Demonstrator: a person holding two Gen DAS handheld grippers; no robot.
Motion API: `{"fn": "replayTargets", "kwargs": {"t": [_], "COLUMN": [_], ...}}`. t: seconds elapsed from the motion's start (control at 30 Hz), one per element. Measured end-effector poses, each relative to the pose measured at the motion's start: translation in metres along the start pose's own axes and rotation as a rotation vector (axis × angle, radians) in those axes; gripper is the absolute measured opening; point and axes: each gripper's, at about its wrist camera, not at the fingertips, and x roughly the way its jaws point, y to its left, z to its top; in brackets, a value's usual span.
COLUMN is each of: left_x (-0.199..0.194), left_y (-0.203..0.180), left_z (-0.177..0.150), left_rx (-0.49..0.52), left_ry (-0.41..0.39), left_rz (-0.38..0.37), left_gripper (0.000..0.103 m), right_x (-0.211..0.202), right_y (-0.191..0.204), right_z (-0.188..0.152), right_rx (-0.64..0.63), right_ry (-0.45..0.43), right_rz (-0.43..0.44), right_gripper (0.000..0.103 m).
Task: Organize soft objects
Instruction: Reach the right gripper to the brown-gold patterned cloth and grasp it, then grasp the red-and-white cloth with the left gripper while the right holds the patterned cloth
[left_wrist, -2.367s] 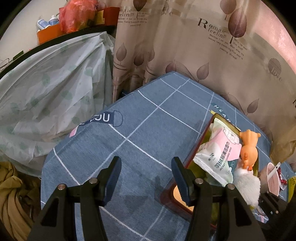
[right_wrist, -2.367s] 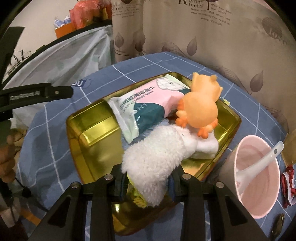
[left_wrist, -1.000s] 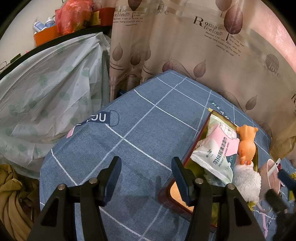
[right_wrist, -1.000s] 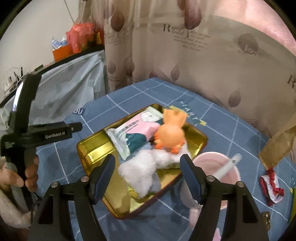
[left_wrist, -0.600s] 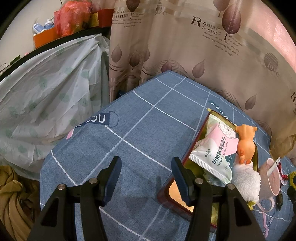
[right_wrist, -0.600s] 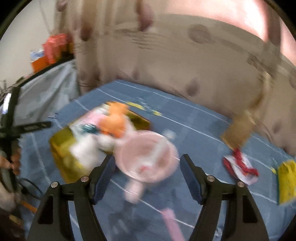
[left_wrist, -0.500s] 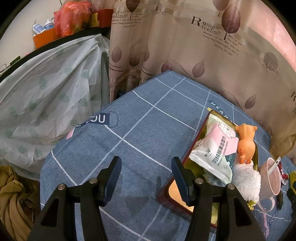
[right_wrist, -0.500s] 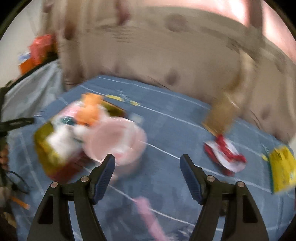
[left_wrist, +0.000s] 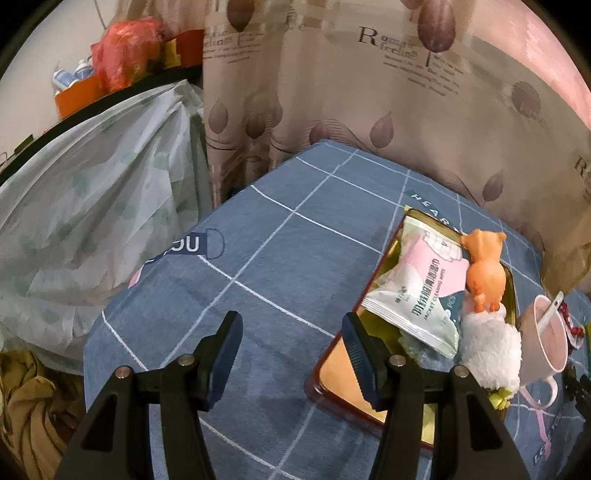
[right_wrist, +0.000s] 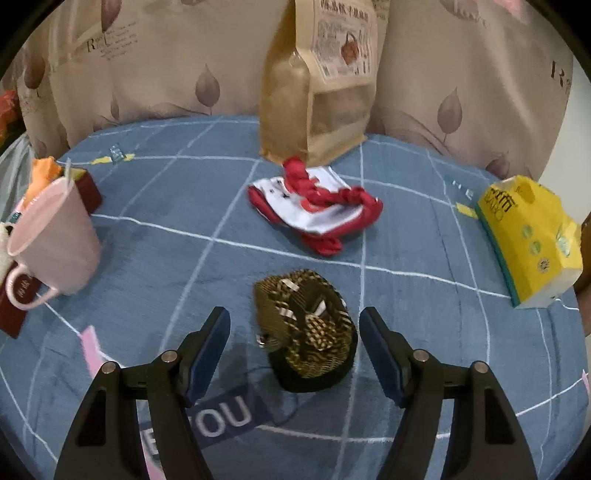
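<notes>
In the right wrist view my right gripper (right_wrist: 294, 325) is open, its fingers either side of a black and gold patterned soft pouch (right_wrist: 306, 332) on the blue cloth, not touching it. A red and white cloth (right_wrist: 314, 206) lies beyond it. In the left wrist view my left gripper (left_wrist: 291, 332) is open and empty above the blue cloth. To its right a gold tray (left_wrist: 340, 376) holds a wipes packet (left_wrist: 417, 295), an orange toy (left_wrist: 484, 269) and a white fluffy toy (left_wrist: 491, 350).
A pink mug (right_wrist: 55, 240) with a spoon stands by the tray. A brown paper bag (right_wrist: 317, 81) stands at the back by the curtain. A yellow tissue pack (right_wrist: 532, 236) lies at the right. Plastic-covered clutter (left_wrist: 85, 206) lies off the table's left edge.
My right gripper let go of the white fluffy toy in the tray, opened, and swung right to the black and gold pouch. My left gripper barely moved.
</notes>
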Motion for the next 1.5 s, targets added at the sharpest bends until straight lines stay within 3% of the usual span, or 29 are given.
{"fn": "replayTargets", "kwargs": {"t": [0.3,0.5,1.07,1.3,1.5], "left_x": [-0.008,-0.024,-0.056,-0.053,-0.046], "left_y": [-0.026,-0.060,-0.213,-0.273,-0.321], "left_z": [-0.004,-0.010,-0.033,-0.051,-0.060], "left_rx": [0.090,0.180,0.425,0.513,0.564], "left_ry": [-0.024,-0.024,0.001,0.048,0.093], "left_rz": [-0.008,-0.060,-0.300,-0.375,-0.447], "left_gripper": [0.057,0.057,0.061,0.061,0.061], "right_x": [0.024,0.026,0.019,0.016,0.014], "right_y": [-0.011,-0.013,-0.017,-0.023,-0.057], "right_z": [-0.001,-0.001,-0.007,-0.010,-0.014], "right_rx": [0.013,0.024,0.047,0.042,0.087], "right_ry": [0.004,-0.011,-0.027,-0.031,-0.025], "right_rz": [0.024,0.042,0.060,0.036,-0.020], "right_gripper": [0.070,0.070,0.046,0.042,0.042]}}
